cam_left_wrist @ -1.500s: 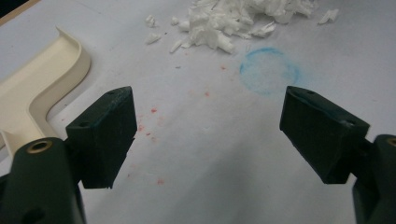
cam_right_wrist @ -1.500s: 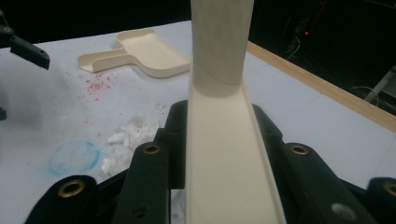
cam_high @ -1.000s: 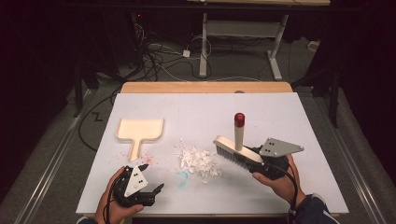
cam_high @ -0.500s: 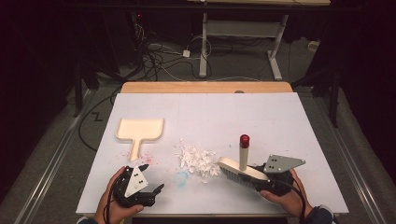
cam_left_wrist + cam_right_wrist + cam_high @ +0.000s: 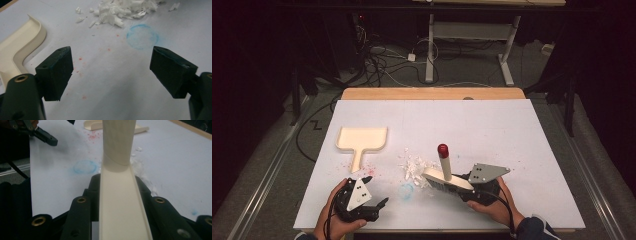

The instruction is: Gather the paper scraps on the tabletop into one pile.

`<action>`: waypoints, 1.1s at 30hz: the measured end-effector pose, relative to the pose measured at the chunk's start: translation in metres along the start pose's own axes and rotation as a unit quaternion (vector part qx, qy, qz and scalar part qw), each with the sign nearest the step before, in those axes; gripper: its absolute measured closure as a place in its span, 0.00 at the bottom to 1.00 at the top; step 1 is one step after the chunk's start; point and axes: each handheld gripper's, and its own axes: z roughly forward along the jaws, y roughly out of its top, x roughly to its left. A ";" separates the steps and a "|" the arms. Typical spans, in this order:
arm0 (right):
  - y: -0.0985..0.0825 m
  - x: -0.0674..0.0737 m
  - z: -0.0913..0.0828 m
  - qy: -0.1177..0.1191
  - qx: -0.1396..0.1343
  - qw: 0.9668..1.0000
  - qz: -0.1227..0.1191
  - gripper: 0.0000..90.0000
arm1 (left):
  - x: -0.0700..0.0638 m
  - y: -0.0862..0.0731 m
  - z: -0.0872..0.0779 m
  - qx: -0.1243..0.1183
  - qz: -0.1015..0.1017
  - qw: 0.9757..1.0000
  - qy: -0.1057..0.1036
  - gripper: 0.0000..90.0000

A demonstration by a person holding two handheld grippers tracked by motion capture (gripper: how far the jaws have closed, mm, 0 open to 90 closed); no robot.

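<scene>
We start with the white table (image 5: 512, 130), which spans most of the high view with a wooden strip along its far edge. On its left part lies the cream dustpan (image 5: 362, 140), handle pointing toward us, with red specks scattered on the surface near the handle. Nearer the middle sits the pile of white shreds (image 5: 414, 167) and, just in front of it, a faint blue ring mark (image 5: 142, 36).

Our right gripper (image 5: 469, 186) has its jaws clamped on the back of the cream hand brush (image 5: 447, 179) — the brush head lies low over the table just beside the shreds, at their right edge, and its red-tipped handle (image 5: 443, 150) stands upward. In the right gripper view the brush back runs straight out between the two black jaws.

Our left gripper (image 5: 379, 202) rests near the table's front edge, below the dustpan handle — its jaws stand wide apart with nothing between them.
</scene>
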 end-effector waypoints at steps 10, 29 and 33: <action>0.006 0.004 -0.023 0.003 -0.025 1.000 -0.002 0.76 | -0.001 -0.001 -0.002 -0.001 -0.005 1.000 0.003 0.20; -0.006 0.011 -0.001 0.069 -0.008 0.997 -0.038 0.76 | 0.001 0.000 -0.001 -0.004 0.000 1.000 0.002 0.20; -0.003 0.000 0.012 0.050 -0.012 0.997 -0.051 0.76 | 0.001 -0.001 -0.001 -0.004 -0.001 1.000 0.001 0.20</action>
